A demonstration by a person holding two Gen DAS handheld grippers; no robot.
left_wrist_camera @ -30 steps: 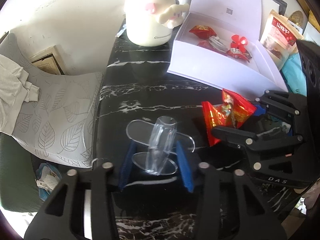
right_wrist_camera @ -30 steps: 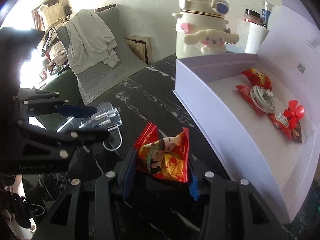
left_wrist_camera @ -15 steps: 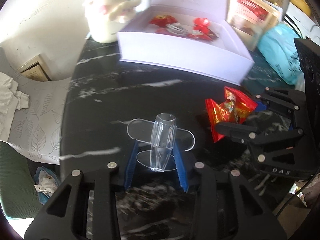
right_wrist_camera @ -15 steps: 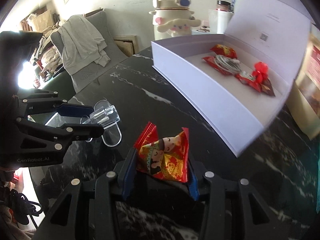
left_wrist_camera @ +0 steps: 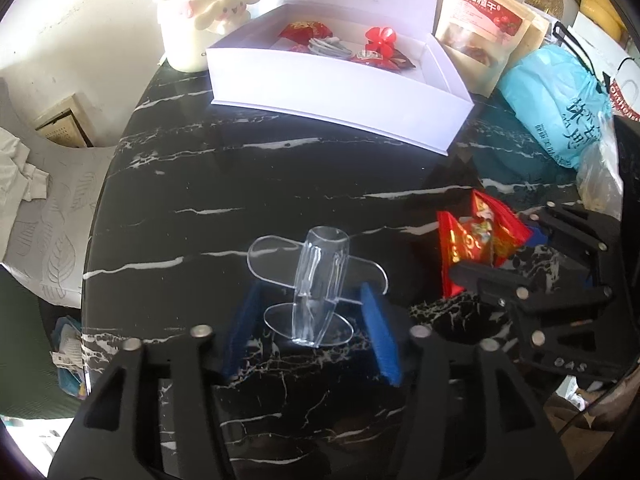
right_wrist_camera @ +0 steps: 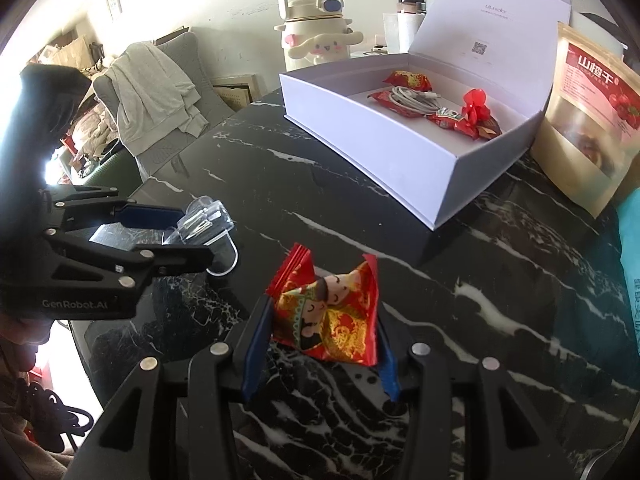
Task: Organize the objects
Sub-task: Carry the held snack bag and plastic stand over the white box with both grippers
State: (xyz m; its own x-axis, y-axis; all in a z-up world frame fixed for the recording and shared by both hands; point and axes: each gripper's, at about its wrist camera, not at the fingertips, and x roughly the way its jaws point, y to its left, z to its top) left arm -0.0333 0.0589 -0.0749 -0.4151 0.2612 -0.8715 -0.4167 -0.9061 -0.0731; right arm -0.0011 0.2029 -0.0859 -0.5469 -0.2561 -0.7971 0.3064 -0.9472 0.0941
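Pretty clearly someone's lived-in home, probably a living or dining room. Everything sits around a black marble table (right_wrist_camera: pixel 460 264). On its far edge stands a cream cartoon-dog kettle (right_wrist_camera: pixel 316 32), with an open white gift box (right_wrist_camera: pixel 384 136) beside it. Right of the box are a dried-fruit snack pouch (right_wrist_camera: pixel 592 120) and a teal shopping bag (left_wrist_camera: pixel 560 108). Left of the table is a grey leaf-pattern chair (left_wrist_camera: pixel 52 232) draped with clothes (right_wrist_camera: pixel 154 92); behind it looks like household clutter, too blurry to identify.
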